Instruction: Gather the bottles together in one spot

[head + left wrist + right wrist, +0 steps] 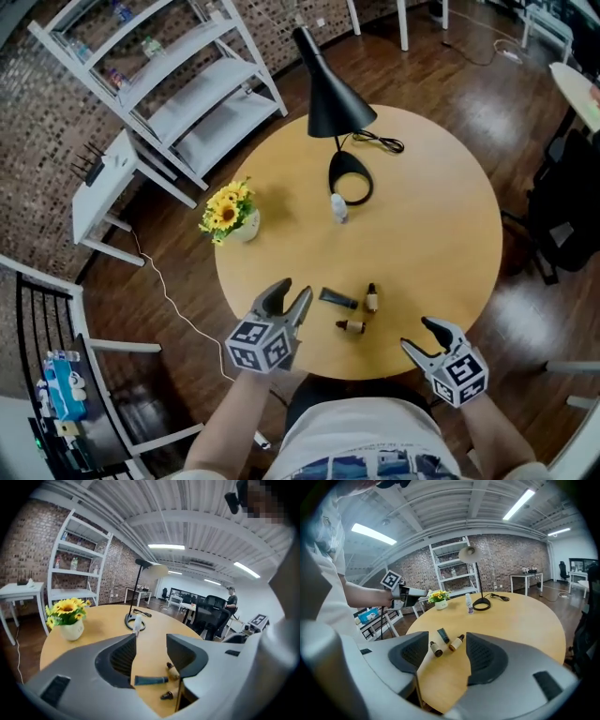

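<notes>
Though strewn close together near the table's front edge, not touching one another: nearer amber dropper bottle (351, 326), farther amber dropper bottle (372, 299) and dark tube (337, 299), all lying flat. Upright and well apart from them, white bottle (338, 207), just beside the ring base of the black lamp (333, 98). Laid out whole only in the head view: left gripper (292, 292) hovering just beside the tube, right gripper (416, 334) at the table edge near the nearer bottle. Shown plainly only in the gripper views: both pairs of jaws spread, pads pressing on nothing, tube and bottles lying beyond them on the wood. Caught only in the left gripper view: office chairs (211, 613) and a distant person (230, 599). Off to the left, sunflowers in a white pot (232, 214). Underneath, round pale-wood table (441, 234) on dark plank floor (450, 66); beyond, white shelf unit (178, 84) against brick wall (511, 555).
</notes>
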Motion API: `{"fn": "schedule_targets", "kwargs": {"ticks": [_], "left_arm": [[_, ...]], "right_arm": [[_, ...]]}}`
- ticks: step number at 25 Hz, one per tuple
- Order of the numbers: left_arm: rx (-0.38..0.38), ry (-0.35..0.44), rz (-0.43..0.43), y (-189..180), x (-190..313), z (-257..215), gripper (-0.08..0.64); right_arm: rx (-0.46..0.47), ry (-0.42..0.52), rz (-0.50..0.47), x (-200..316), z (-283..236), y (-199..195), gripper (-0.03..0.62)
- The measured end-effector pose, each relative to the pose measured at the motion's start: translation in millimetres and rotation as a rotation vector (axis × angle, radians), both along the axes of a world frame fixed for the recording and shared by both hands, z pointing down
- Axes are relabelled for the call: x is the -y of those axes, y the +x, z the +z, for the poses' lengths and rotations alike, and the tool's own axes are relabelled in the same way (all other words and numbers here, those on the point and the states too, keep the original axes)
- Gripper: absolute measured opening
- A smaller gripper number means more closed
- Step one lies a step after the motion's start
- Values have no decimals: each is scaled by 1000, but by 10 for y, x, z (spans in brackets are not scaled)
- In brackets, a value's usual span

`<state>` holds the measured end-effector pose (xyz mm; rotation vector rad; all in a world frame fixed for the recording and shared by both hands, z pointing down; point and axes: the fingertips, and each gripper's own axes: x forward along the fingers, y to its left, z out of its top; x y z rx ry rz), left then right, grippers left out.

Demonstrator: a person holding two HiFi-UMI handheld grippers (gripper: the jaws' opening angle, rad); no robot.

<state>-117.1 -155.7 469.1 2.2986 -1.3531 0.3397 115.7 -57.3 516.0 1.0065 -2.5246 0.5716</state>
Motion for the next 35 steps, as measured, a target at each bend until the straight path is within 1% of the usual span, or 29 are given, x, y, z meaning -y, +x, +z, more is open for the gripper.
{"fn": "schedule_targets", "kwargs": {"ticks": [3,6,10,13,18,23,25,27,31,35], "left_arm": [[-46,-56,-55,-212,-544,36,179],[-82,-97,-68,-355,-1016,90,179],[-85,-129,-50,-513,-1569,149,179],[-83,-149,-11,-614,-1936,164,179],[-138,-175,22,-763,-2486,207,179],[-158,-213,48,-849,-2868,318,179],[-149,-224,66,-852,-2980,337,179],[-135,-232,85,-842,-3070,337,179],[-138,-240,108,-821,-3181,309,179],[-128,-243,108,-831,-3266,327,179]], "right_arm": [[-3,-6,27,-140,-72,-40,272],[-36,0,56,-306,-158,-101,272],[-46,-9,110,-651,-260,-246,272],[-65,2,139,-938,-335,-419,272],[-111,-5,192,-1462,-345,-605,272],[-134,-20,223,-1903,-282,-716,272],[-141,-22,221,-2014,-290,-773,272],[-148,-18,214,-2078,-320,-829,270],[-160,1,196,-2140,-376,-933,272],[-176,8,177,-2215,-380,-986,272]]}}
